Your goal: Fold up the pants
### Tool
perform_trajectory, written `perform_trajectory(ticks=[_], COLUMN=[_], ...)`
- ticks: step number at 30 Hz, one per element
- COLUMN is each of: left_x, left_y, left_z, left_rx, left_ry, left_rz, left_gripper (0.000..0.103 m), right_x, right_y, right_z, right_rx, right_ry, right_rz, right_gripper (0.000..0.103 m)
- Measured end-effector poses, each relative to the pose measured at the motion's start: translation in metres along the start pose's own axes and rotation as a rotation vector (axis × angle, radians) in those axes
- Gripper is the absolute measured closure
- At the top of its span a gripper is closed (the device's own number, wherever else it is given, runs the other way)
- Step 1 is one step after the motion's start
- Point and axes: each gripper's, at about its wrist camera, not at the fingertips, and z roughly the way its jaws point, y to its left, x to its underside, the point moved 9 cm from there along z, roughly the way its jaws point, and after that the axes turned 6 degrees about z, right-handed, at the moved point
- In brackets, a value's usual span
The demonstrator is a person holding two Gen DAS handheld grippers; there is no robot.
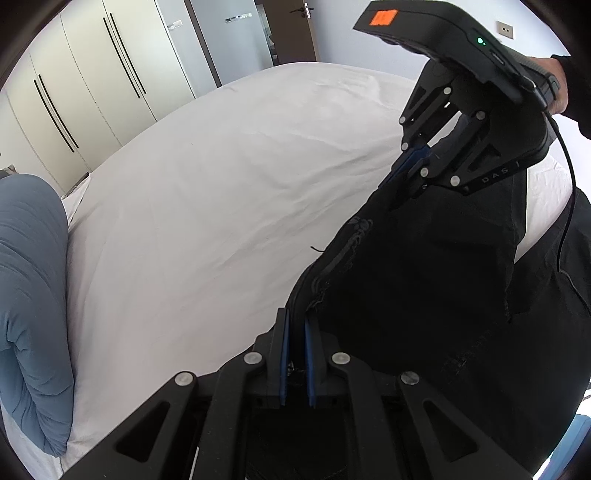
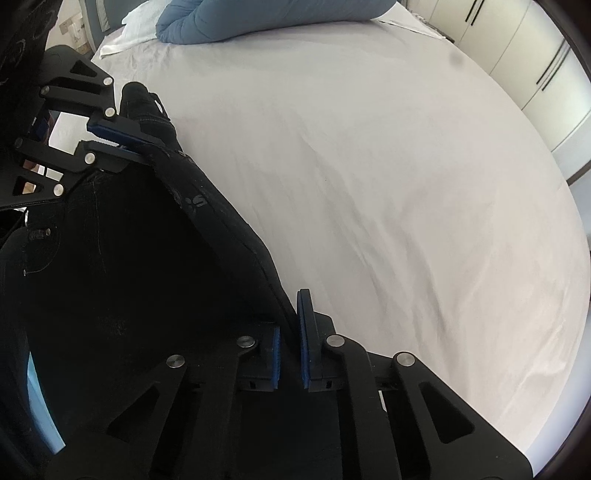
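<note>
Left gripper [image 1: 295, 325] has its blue pads clamped on the edge of the black pants [image 1: 424, 277], fabric pinched between the two fingers at the waistband end. Right gripper [image 1: 413, 166] is also closed on the same pants, gripping another spot along the top edge (seen from the left wrist view, with the person's hand [image 1: 550, 85] on its handle). In the right wrist view the right gripper [image 2: 290, 325] pinches the band edge between its blue pads, and the left gripper [image 2: 110, 138] shows at upper left, closed on the far end of that edge.

Pants [image 2: 129, 258] are held up between the two grippers, the band stretched in a line from one to the other, the rest hanging dark below. Whether the lower part touches the bed cannot be told. Some light print or stitching shows on the band.

Behind: bed with a white sheet [image 1: 221, 184], lightly wrinkled. A blue duvet [image 1: 29, 295] is bunched at the left edge in the left wrist view (top of frame in the right wrist view [image 2: 258, 18]). Cream wardrobe doors [image 1: 92, 81] with dark handles stand beyond the bed. A cable [image 1: 567, 184] runs down from the right gripper.
</note>
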Motion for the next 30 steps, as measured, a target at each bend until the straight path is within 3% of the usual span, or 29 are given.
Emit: perform_trajectory(ticks=[6,11,19,24,30], left_x=[0.002,0.017,0.056,0.080,0.120], left_y=[0.004,0.002,-0.029,-0.062,-0.097], left_z=[-0.016,-0.030,-0.058,-0.078,-0.086], left_rx=[-0.018,-0.026,-0.011,-0.003,0.077], left_ry=[-0.019,-0.013,0.008,0.014,0.024], left_rz=[-0.023,-0.050,-0.069,-0.021,0.004], left_gripper=[0.096,0.096,0.096,0.096,0.096], right_x=[0.010,0.026,0.063,0.086,0.137], right_y=[-0.004,-0.001,0.047,0.124,0.201], right_z=[-0.025,-0.040,-0.057,-0.061,-0.063], right_rx=[-0.018,-0.086,-0.224,-0.160,-0.090], right_ry=[-0.018,-0.047,-0.113,-0.123,-0.065], right_rz=[0.124,0.320,0.528,0.433,0.323], right_gripper=[0.101,0.101,0.101,0.101,0.101])
